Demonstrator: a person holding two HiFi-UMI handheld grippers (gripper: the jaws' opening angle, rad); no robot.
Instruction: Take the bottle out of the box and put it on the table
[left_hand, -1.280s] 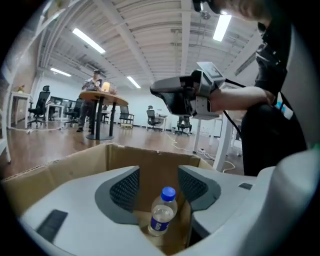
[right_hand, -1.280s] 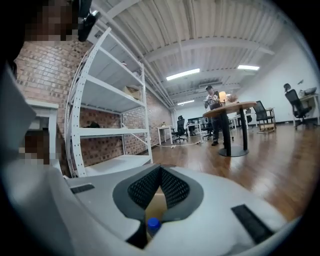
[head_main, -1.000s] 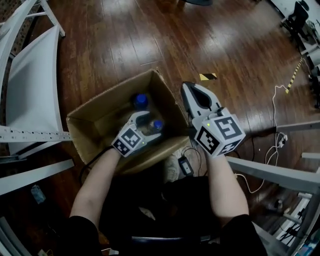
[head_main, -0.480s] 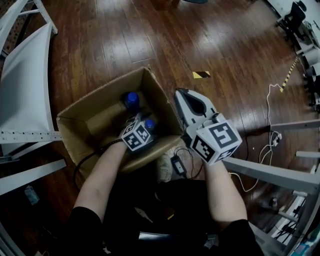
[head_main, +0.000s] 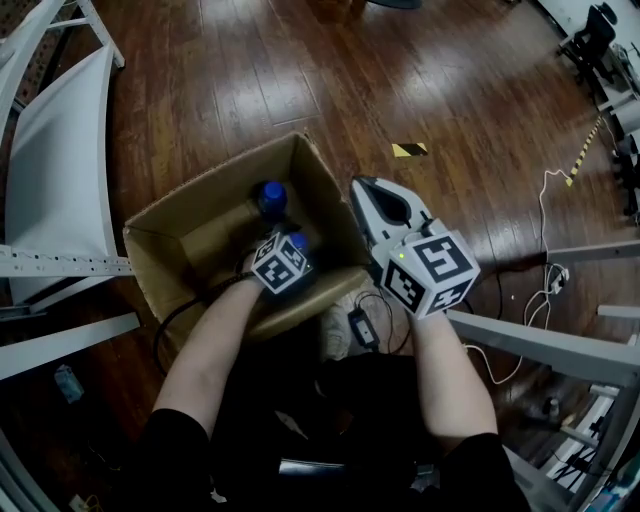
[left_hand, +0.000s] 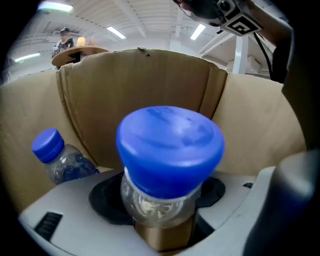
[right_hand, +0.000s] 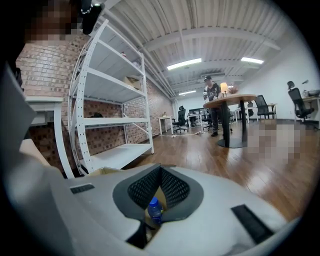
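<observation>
An open cardboard box (head_main: 190, 215) sits on the wooden floor with two clear, blue-capped bottles standing in it. My left gripper (head_main: 294, 246) reaches down into the box over the nearer bottle (head_main: 299, 241). In the left gripper view this bottle's (left_hand: 170, 145) neck sits between the jaws of the left gripper (left_hand: 165, 210); they have just been closing and now press it on both sides under the cap. The second bottle (head_main: 271, 194) (left_hand: 50, 147) stands further back, against the box wall (left_hand: 140, 85). My right gripper (head_main: 376, 190) (right_hand: 155, 200) hovers over the box's right edge, shut and holding nothing.
A white shelving rack (head_main: 60, 170) (right_hand: 115, 100) stands left of the box. Yellow-black tape (head_main: 413, 150) marks the floor beyond it. Cables and a power adapter (head_main: 360, 328) lie near my feet, beside a white metal frame (head_main: 540, 345). A person stands far off at a round table (right_hand: 235, 100).
My left gripper has sunk deeper into the box and its jaws have come in around the nearer bottle's neck. The right gripper has stayed put.
</observation>
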